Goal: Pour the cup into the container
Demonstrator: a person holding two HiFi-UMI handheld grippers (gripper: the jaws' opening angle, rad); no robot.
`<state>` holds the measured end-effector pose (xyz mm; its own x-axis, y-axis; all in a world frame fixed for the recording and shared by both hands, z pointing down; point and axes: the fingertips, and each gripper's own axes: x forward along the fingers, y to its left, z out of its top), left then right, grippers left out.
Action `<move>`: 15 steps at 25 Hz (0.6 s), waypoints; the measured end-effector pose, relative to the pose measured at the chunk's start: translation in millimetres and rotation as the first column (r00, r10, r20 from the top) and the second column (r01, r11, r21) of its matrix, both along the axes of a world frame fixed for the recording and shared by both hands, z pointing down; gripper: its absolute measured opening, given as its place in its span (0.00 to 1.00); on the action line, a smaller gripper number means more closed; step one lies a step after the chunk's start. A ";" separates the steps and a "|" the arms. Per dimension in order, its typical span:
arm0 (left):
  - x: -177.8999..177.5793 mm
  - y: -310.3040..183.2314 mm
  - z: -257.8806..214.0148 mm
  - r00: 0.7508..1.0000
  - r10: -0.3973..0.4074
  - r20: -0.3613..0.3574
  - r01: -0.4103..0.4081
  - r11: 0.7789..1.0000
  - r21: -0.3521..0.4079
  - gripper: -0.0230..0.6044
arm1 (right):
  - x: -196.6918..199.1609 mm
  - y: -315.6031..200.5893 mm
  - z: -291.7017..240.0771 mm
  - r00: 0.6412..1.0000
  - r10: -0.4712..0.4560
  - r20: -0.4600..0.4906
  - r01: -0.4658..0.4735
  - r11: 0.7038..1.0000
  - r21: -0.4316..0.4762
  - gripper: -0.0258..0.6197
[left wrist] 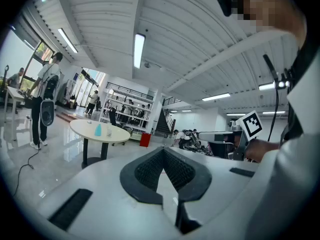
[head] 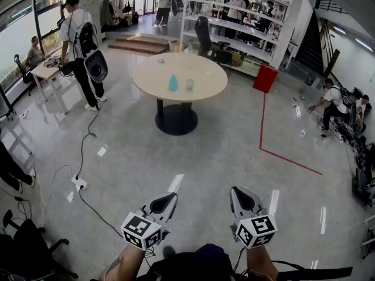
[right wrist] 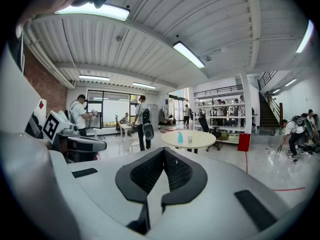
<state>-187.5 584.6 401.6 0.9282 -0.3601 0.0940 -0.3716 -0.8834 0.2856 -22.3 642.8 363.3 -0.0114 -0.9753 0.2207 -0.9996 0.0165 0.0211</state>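
**Room and surface.** I stand on a glossy pale floor (head: 222,151) in a large hall. Well ahead of both of my grippers is a round table (head: 205,84) on a dark pedestal. Beyond it stand white shelves (head: 234,25) with a red bin (head: 265,78) at their end. A red line (head: 262,127) runs over the floor from the bin towards my right gripper's side. On my left gripper's side a person with a backpack (head: 82,45) stands at a small desk (head: 47,72) by the windows, and a cable (head: 88,139) trails to a power strip (head: 79,184).

**Grippers.** I hold the left gripper (head: 170,199) and the right gripper (head: 241,195) low in front of me, side by side and apart. Each has its jaws pressed together with nothing between them, as each gripper's own view shows (left wrist: 163,151) (right wrist: 164,151).

**Task things.** A blue container (head: 173,83) and a clear cup (head: 190,85) stand upright near the table's middle, just beside each other, with the cup on the right gripper's side. Both are far beyond my jaw tips and untouched. In the left gripper view the table (left wrist: 90,130), container (left wrist: 98,129) and cup (left wrist: 108,131) lie ahead and off to the left of the jaws. In the right gripper view the table (right wrist: 200,140), container (right wrist: 180,137) and cup (right wrist: 190,139) lie ahead, slightly right of the jaw tips.
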 end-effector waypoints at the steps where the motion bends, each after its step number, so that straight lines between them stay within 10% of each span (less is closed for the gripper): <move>1: -2.1 -8.5 -1.2 1.000 -0.002 0.002 0.002 1.000 0.007 0.03 | -3.2 -5.7 1.2 1.000 0.001 0.013 -0.001 1.000 -0.002 0.04; 15: 44.8 -142.6 -14.8 0.991 -0.118 0.060 0.115 0.992 0.051 0.03 | 54.2 -145.2 -4.7 0.993 -0.079 0.093 0.071 0.994 0.080 0.04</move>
